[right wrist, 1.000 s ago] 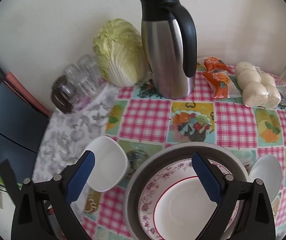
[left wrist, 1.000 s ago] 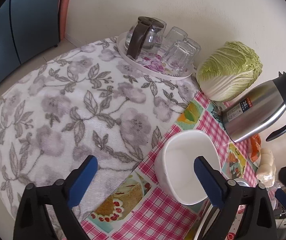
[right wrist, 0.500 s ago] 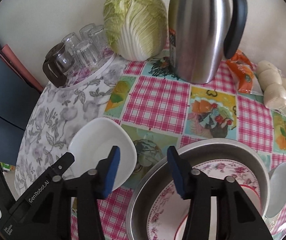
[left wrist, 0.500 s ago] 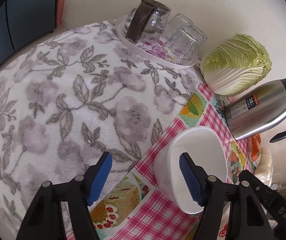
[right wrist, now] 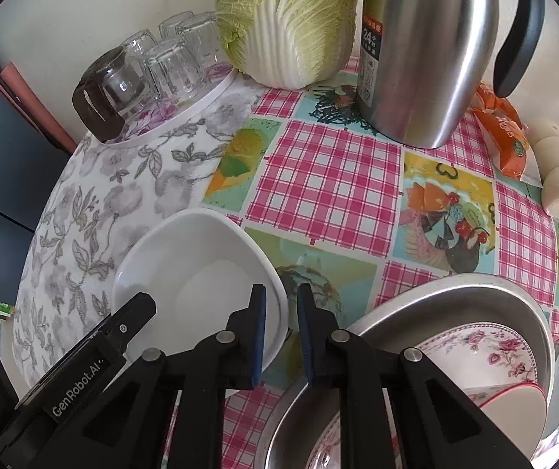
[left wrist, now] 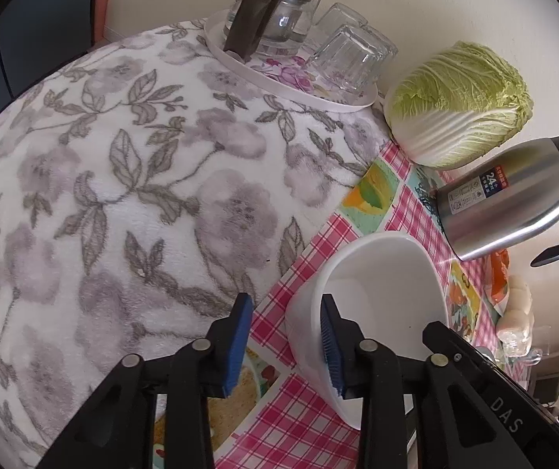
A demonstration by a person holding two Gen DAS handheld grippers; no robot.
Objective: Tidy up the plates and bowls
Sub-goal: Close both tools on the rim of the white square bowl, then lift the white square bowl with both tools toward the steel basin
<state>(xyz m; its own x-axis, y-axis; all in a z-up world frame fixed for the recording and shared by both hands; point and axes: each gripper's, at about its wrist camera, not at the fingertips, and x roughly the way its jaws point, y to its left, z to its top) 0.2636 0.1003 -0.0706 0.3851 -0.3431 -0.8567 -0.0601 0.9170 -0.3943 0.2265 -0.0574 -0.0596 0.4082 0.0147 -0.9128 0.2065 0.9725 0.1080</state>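
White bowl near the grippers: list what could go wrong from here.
1. The left gripper has one finger by the white bowl rim with nothing clamped; closing may tip or push it.
2. The right gripper, nearly closed, sits beside the same bowl and the metal basin; the two grippers could collide.

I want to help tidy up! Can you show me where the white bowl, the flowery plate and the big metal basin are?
white bowl [right wrist: 201, 269], right wrist view, on its inner bottom.
flowery plate [right wrist: 486, 348], right wrist view, on its pink-flowered rim.
metal basin [right wrist: 470, 293], right wrist view, on its inner far wall.
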